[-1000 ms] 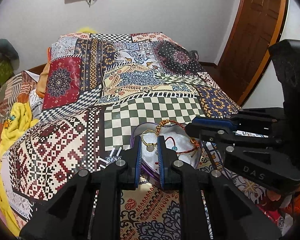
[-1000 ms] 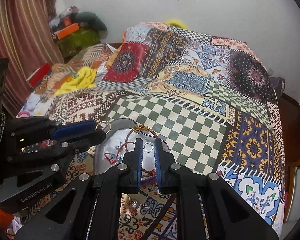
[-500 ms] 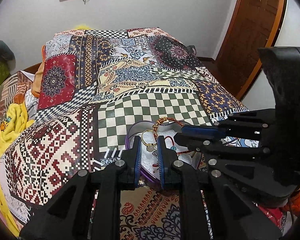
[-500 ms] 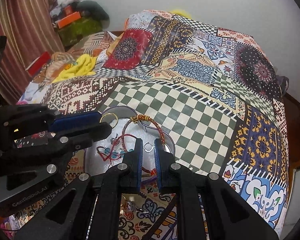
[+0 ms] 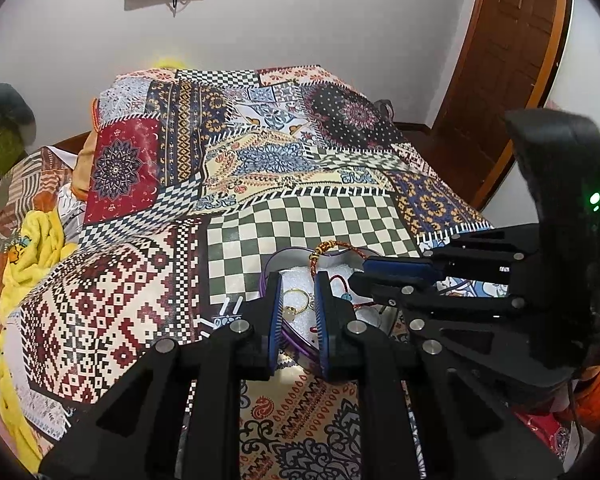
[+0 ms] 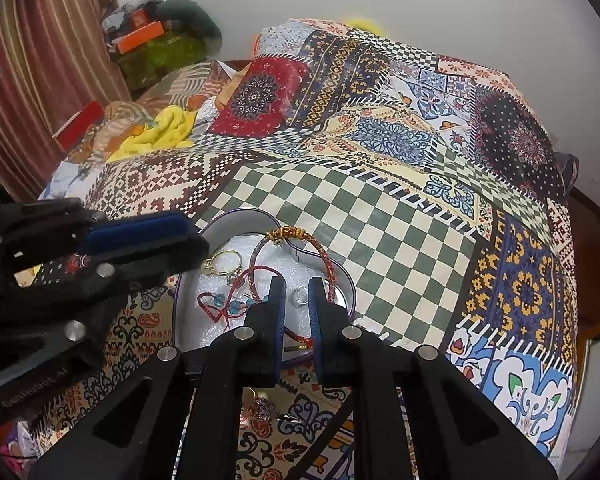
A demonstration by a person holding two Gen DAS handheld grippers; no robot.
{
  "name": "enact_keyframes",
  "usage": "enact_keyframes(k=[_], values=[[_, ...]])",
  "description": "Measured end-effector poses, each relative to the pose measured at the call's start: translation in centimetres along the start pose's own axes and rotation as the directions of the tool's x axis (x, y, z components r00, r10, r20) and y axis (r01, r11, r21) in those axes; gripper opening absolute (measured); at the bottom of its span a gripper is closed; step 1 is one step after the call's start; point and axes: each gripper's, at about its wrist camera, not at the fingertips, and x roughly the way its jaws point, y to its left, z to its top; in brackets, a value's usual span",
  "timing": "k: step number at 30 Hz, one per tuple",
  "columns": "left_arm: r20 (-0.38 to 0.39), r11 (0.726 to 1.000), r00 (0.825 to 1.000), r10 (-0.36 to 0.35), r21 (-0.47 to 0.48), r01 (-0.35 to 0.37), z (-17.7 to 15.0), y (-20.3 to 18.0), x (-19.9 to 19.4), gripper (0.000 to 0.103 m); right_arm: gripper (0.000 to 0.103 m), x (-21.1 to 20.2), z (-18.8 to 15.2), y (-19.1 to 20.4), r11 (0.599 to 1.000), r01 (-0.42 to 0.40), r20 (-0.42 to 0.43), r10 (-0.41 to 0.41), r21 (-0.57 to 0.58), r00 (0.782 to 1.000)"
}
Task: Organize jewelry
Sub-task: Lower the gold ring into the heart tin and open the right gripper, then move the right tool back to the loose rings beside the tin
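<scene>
Most pieces seem sorted, since the box (image 6: 188, 300) on the bed (image 6: 380, 216) holds a gold ring (image 6: 224, 261), bangle (image 6: 300, 256), silver ring (image 6: 300, 295) and beaded cord (image 6: 220, 304), while a trinket (image 6: 262, 406) lies outside; both the left claw (image 5: 298, 312) and right claw (image 6: 298, 312) hover narrow and empty, crowding the box.

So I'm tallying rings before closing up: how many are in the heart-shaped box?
2: a gold ring at the left of the heart-shaped box, a silver ring between the right gripper fingertips. Others may be hidden.
</scene>
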Motion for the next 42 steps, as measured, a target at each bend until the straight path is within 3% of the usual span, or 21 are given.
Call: enact_keyframes(k=[18,21,23,25,28,42], values=[[0.018,0.999,0.999,0.033,0.024,-0.033,-0.8,-0.8,-4.0,0.014,0.014,-4.1,-0.4,1.0,0.998,0.059,0.066,-0.058,-0.023,0.996],[0.008,0.999,0.999,0.032,0.024,-0.032,-1.3,-1.0,-4.4,0.014,0.024,-5.3,-0.7,1.1,0.997,0.073,0.087,-0.071,-0.021,0.994],[0.002,0.999,0.999,0.032,0.023,-0.032,-1.7,-1.2,-4.7,0.016,0.04,-6.1,-1.1,1.0,0.996,0.084,0.11,-0.082,-0.015,0.991],[-0.006,0.999,1.0,0.031,0.02,-0.03,-2.1,-1.3,-4.8,0.018,0.044,-6.7,-1.4,1.0,0.996,0.089,0.125,-0.086,-0.016,0.988],[-0.025,0.999,0.999,0.028,0.021,-0.028,-2.8,-1.7,-4.7,0.023,0.044,-6.9,-2.0,1.0,0.994,0.109,0.116,-0.106,-0.023,0.988],[-0.173,0.997,0.984,-0.051,0.047,0.06,-6.2,-4.7,-0.9,0.024,0.044,-5.6,-5.4,-0.2,0.993,0.12,0.03,-0.12,0.004,0.992]])
